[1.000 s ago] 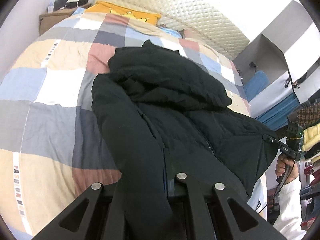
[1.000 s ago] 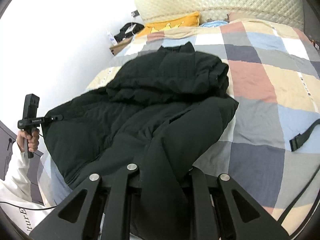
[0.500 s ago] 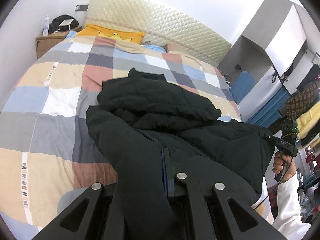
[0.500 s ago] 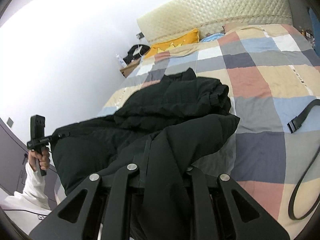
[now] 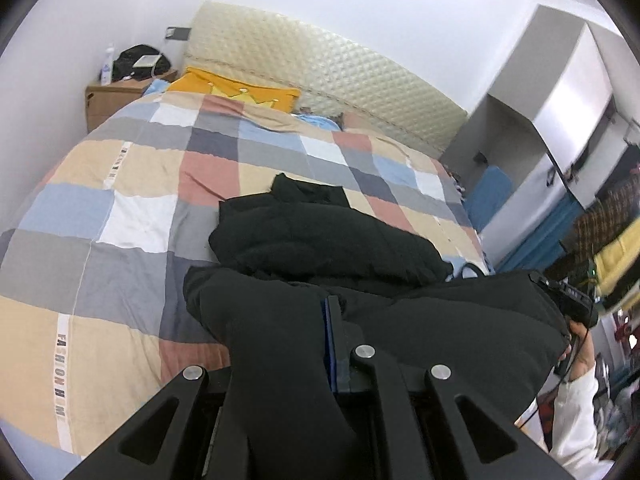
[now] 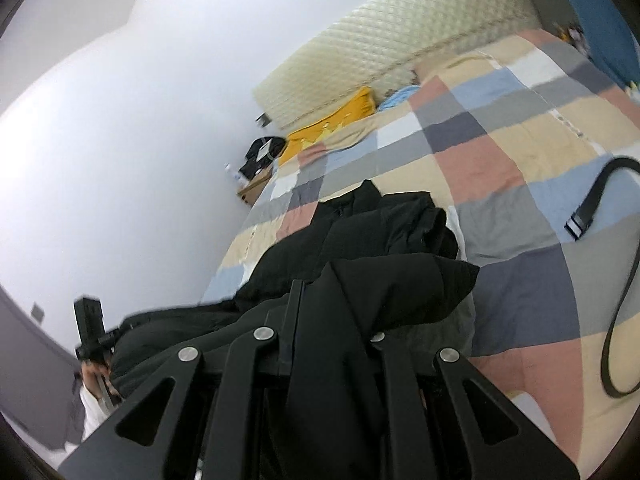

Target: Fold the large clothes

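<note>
Mid-fold, by the look of it: black padded jacket (image 5: 328, 240) partly doubled over, far portion bunched in a dark heap on the checked quilt (image 5: 132, 184), near edge lifted off the bed and stretched between the two tools. Left gripper (image 5: 320, 344) pinched tight on the near hem, fabric spilling out over both fingers toward the lens. Right gripper (image 6: 320, 320) likewise clamped on a thick fold of the same hem, jaws nearly together around the padding (cloth hides the pads themselves). Sleeves apparently tucked in already, though too dark and rumpled to be sure; judged still to do: carrying this raised edge across onto the heap, then flattening and squaring the bundle. Soft, yielding surface underneath, a patchwork of beige, grey, blue, white and rust squares, slightly wrinkled, so probably some drag when the jacket slides. Black strap with a buckle (image 6: 588, 216) lying loose on the quilt to the right, well apart from the jacket. Beyond, a yellow pillow (image 5: 236, 88) against a cream quilted headboard (image 5: 320, 68), a small bedside cabinet (image 5: 120, 96) with clutter on top, white walls, a grey wardrobe (image 5: 560, 92) and hanging clothes at the right edge.
</note>
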